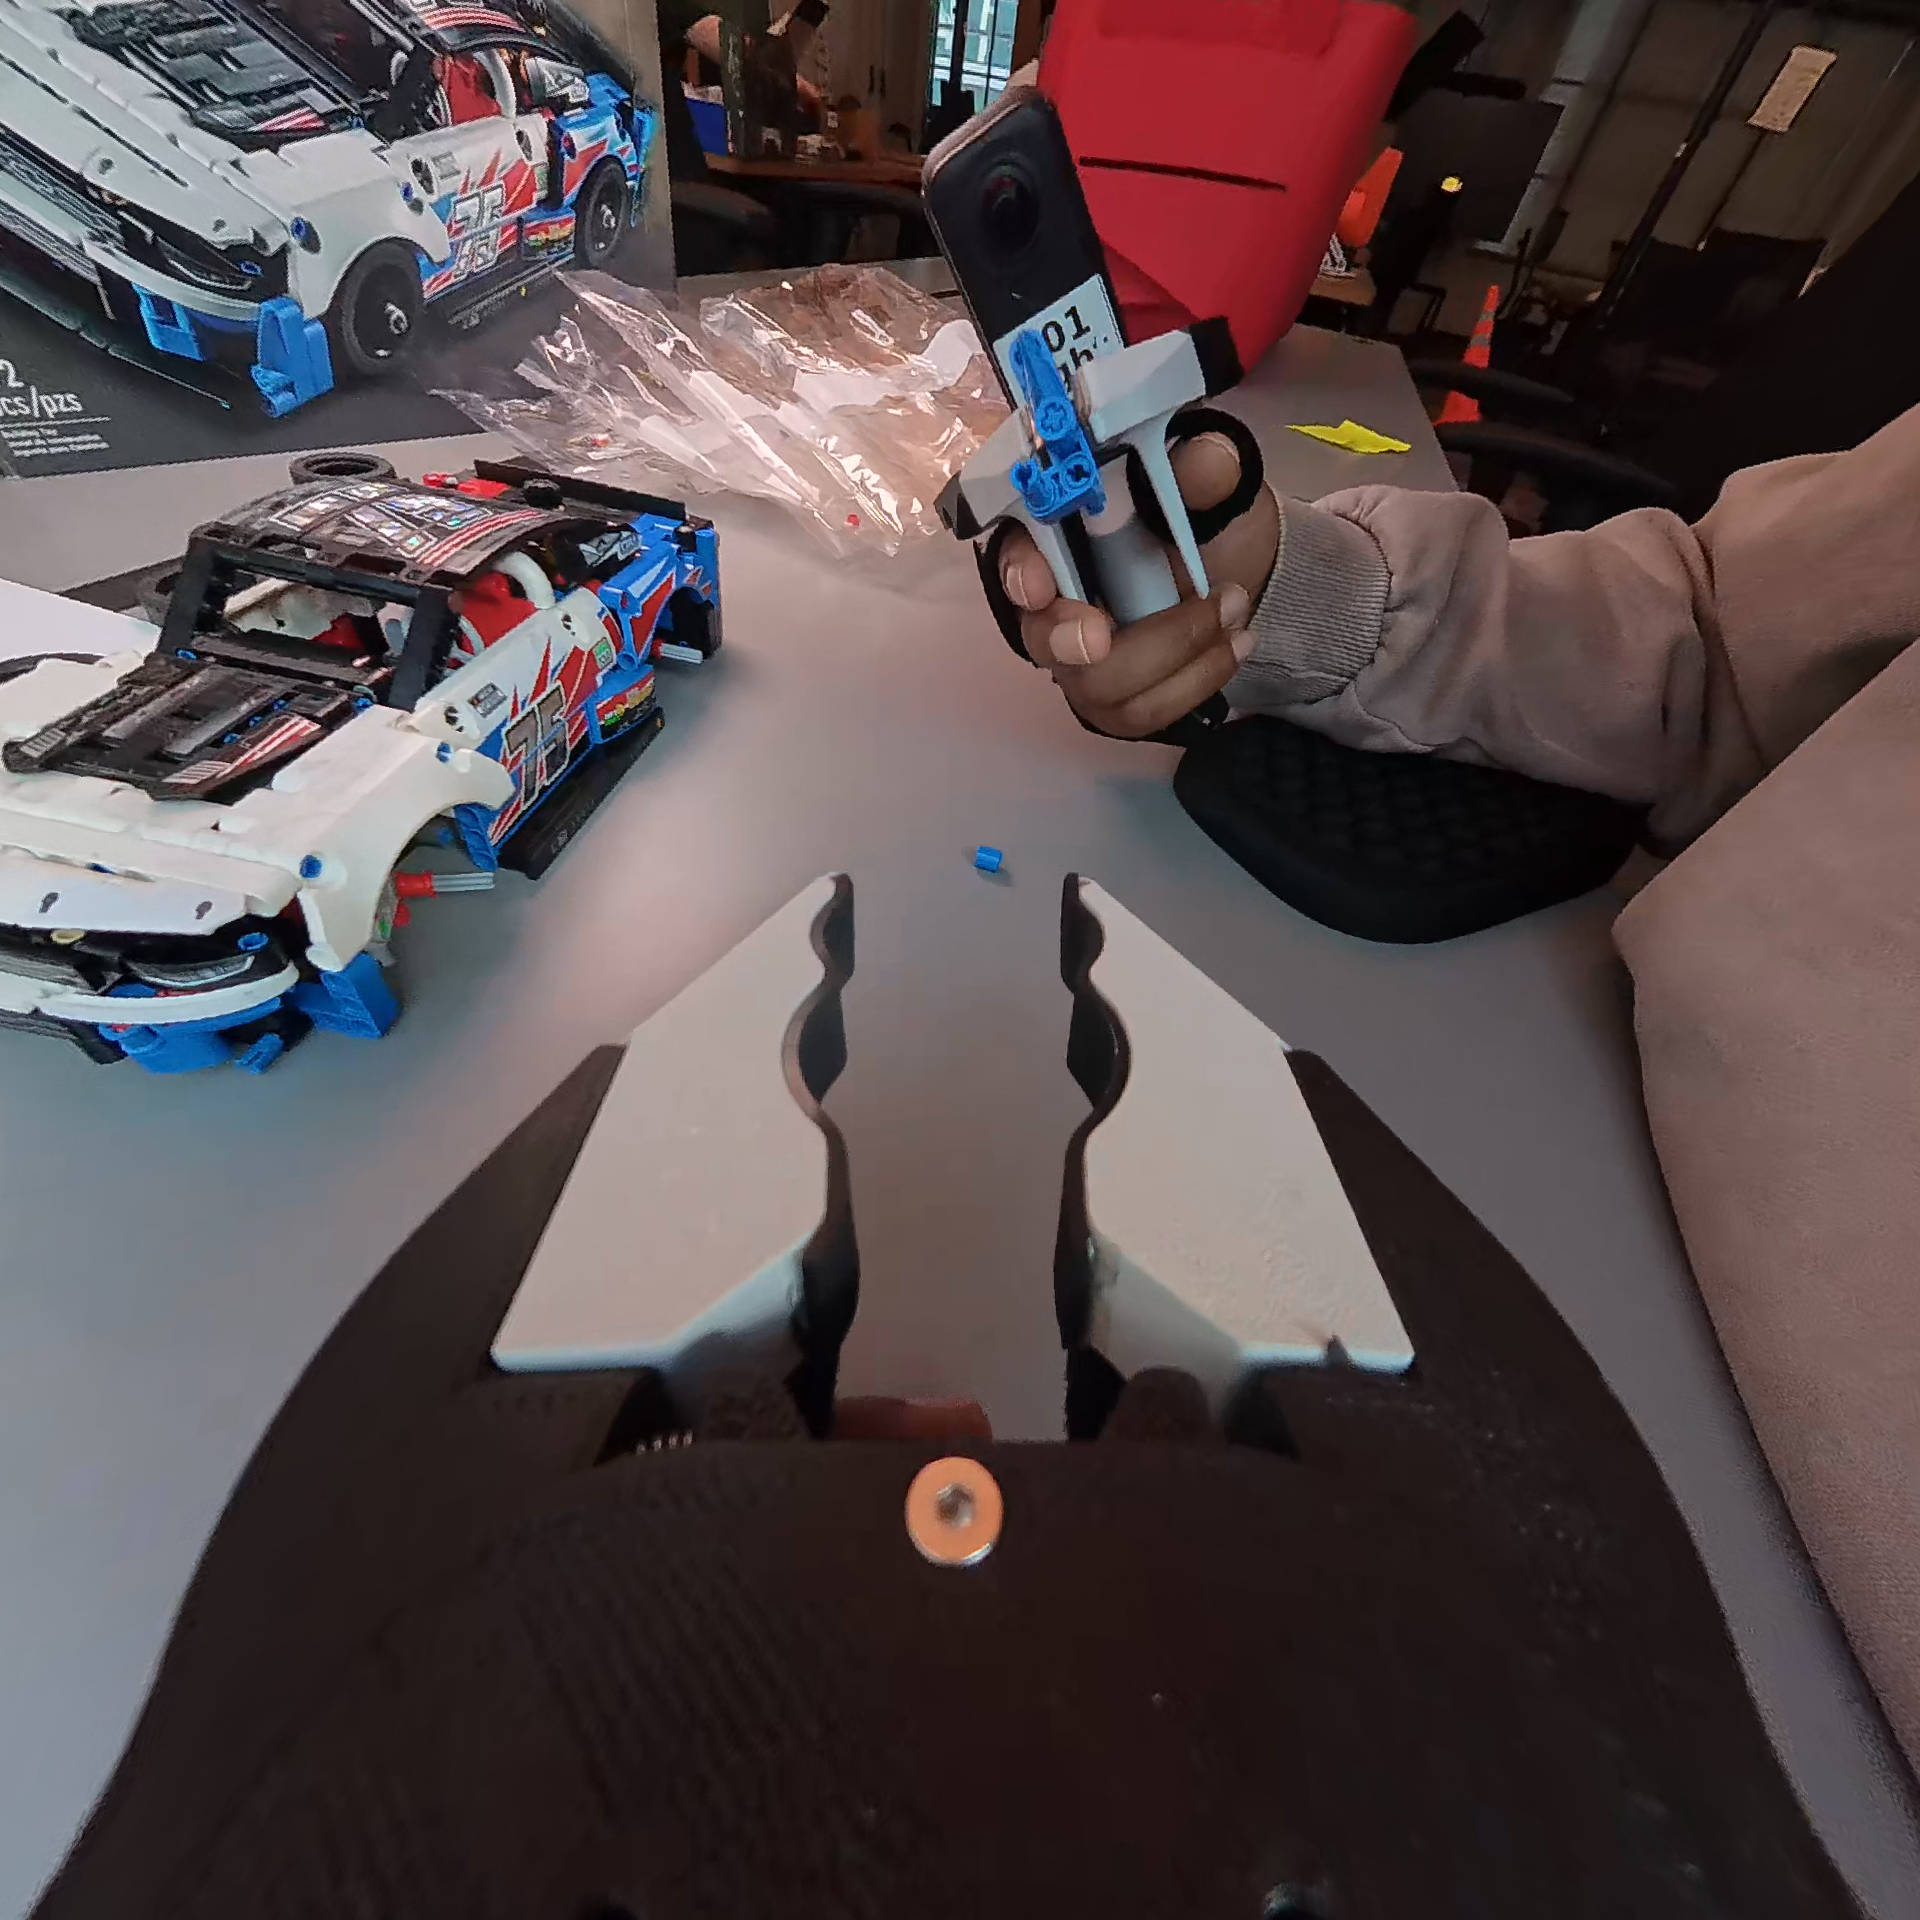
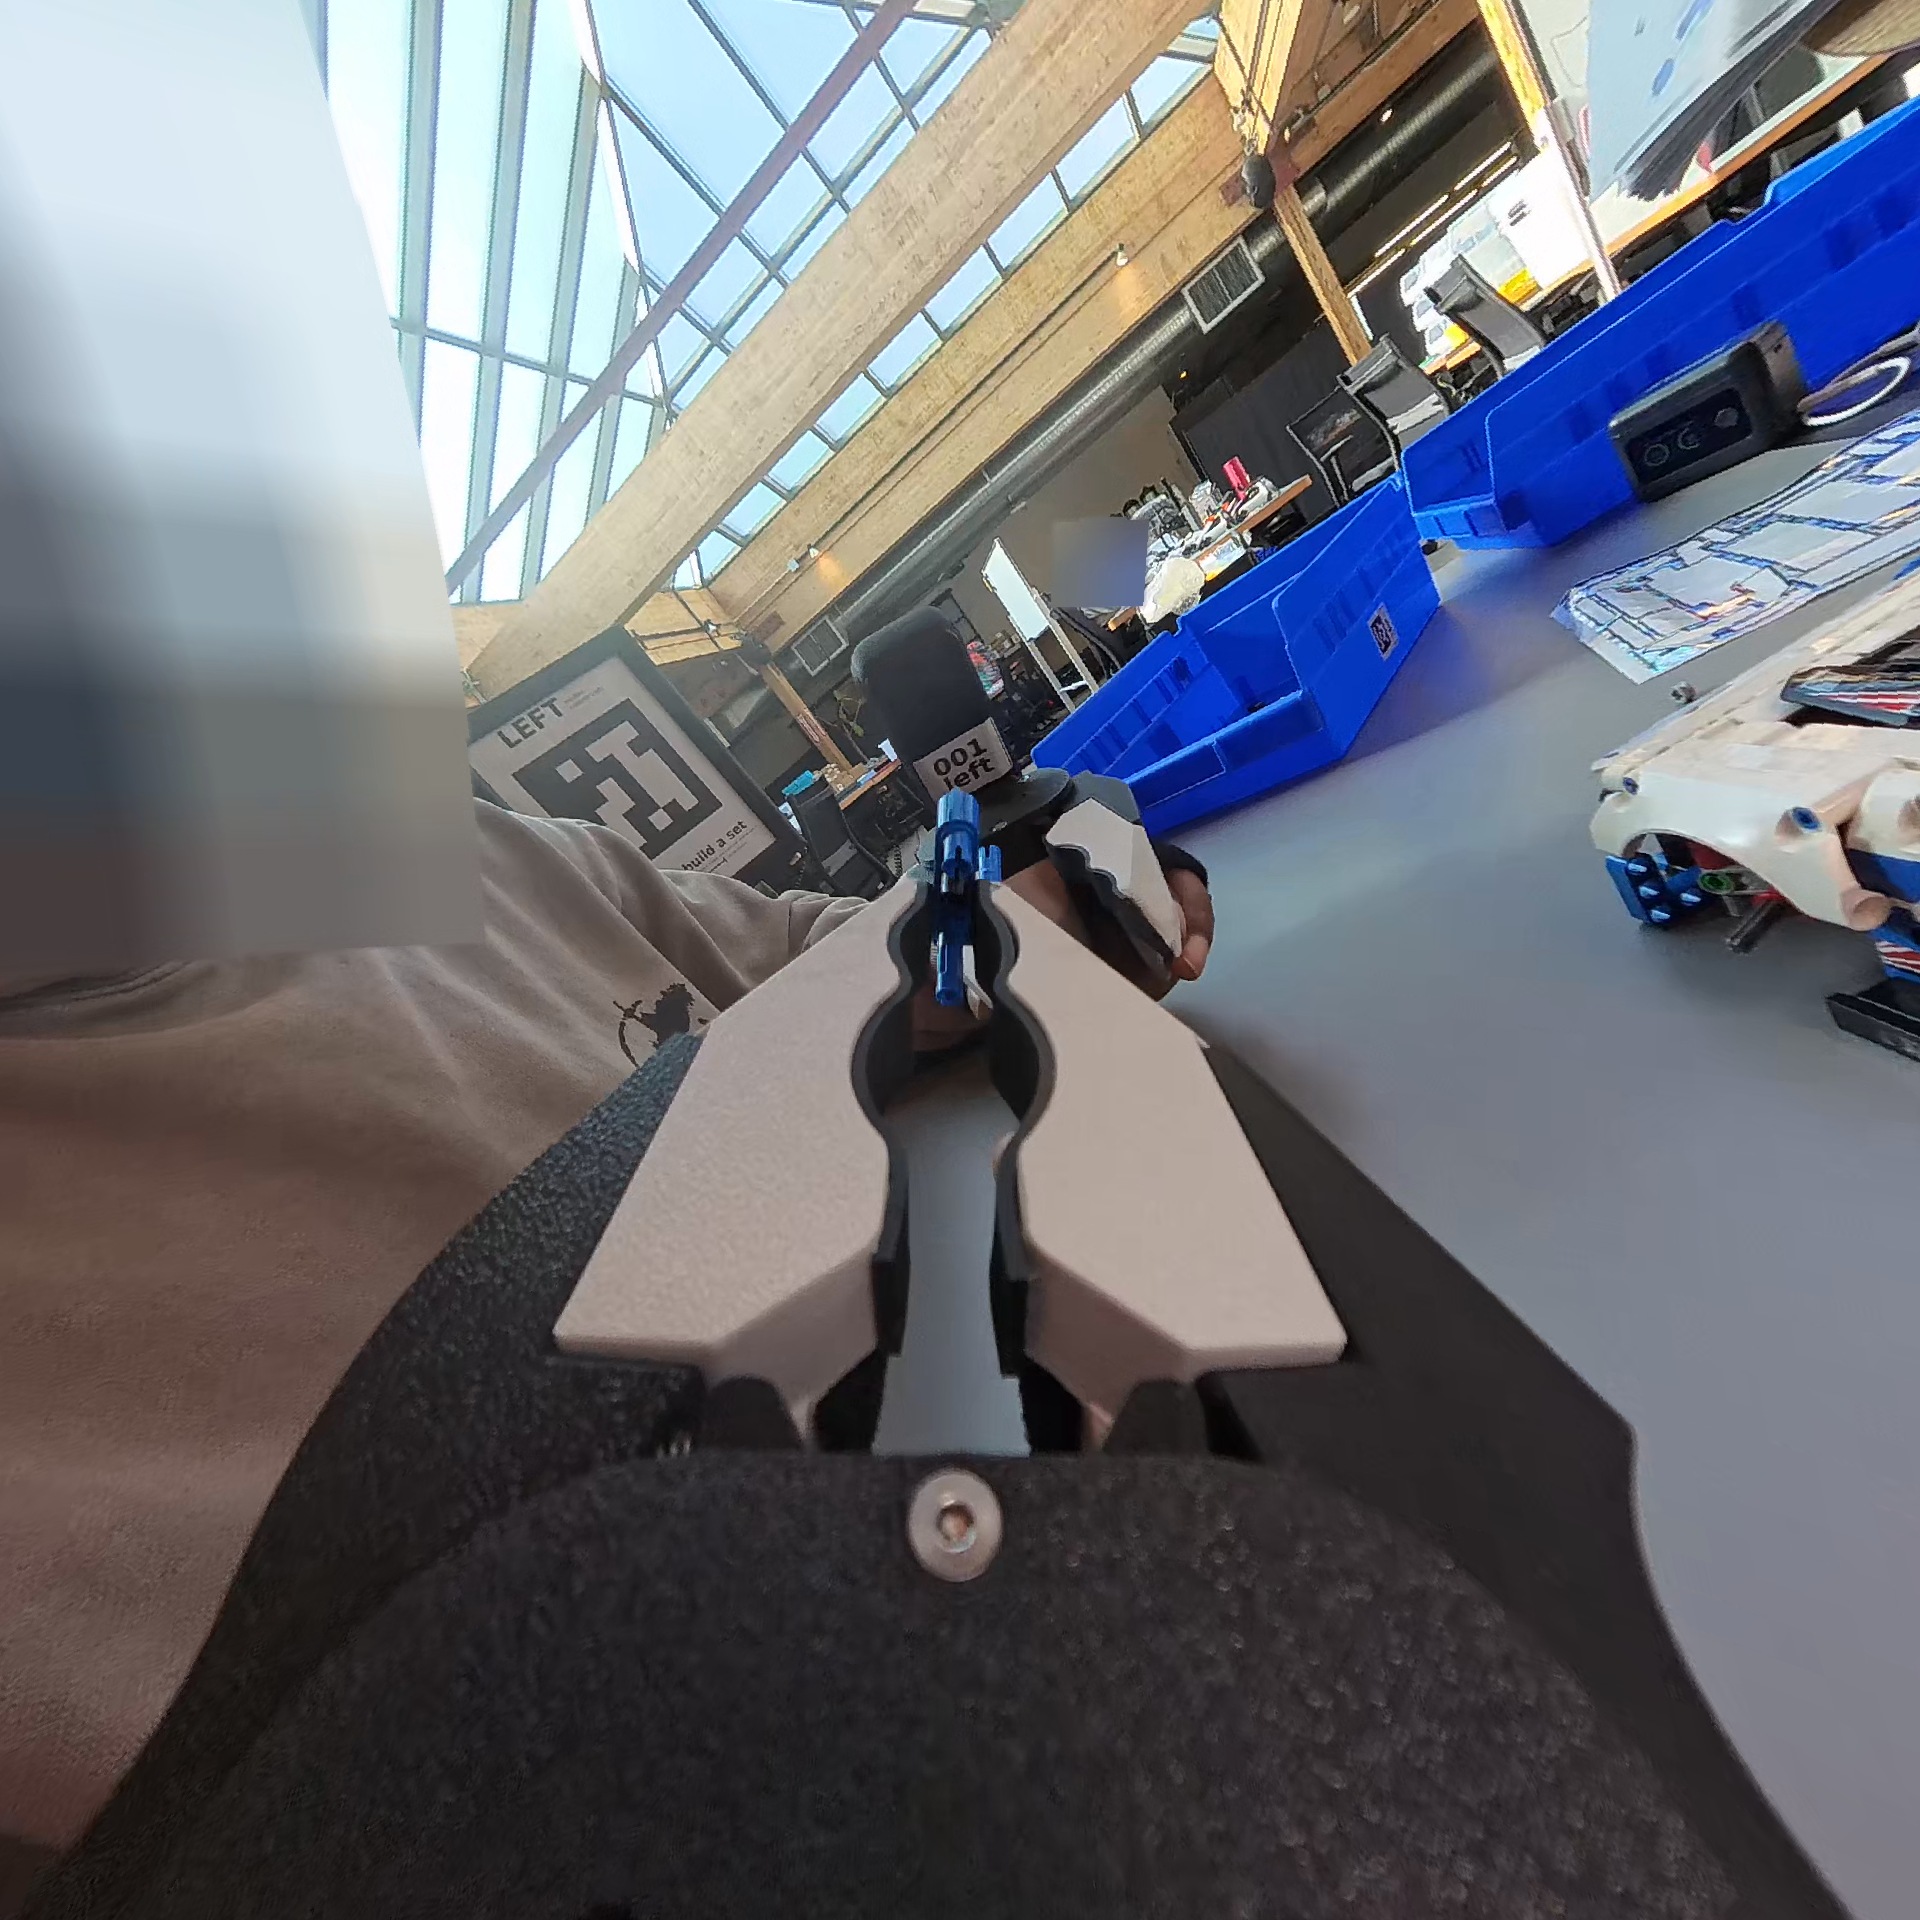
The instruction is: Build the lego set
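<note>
The left claw (image 1: 956,894) hovers open and empty over the grey table (image 1: 727,1091), a small blue round stud (image 1: 987,858) lying just beyond its tips. Ahead and to the right, the right claw (image 1: 1049,436) is raised, clamped on a blue angled lego connector piece (image 1: 1055,436). The partly built white, blue and red lego race car (image 1: 343,727) sits to the left claw's left.

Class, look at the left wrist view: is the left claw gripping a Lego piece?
No. The left claw is open and empty, and the small blue piece lies loose on the table beyond its tips.
</note>
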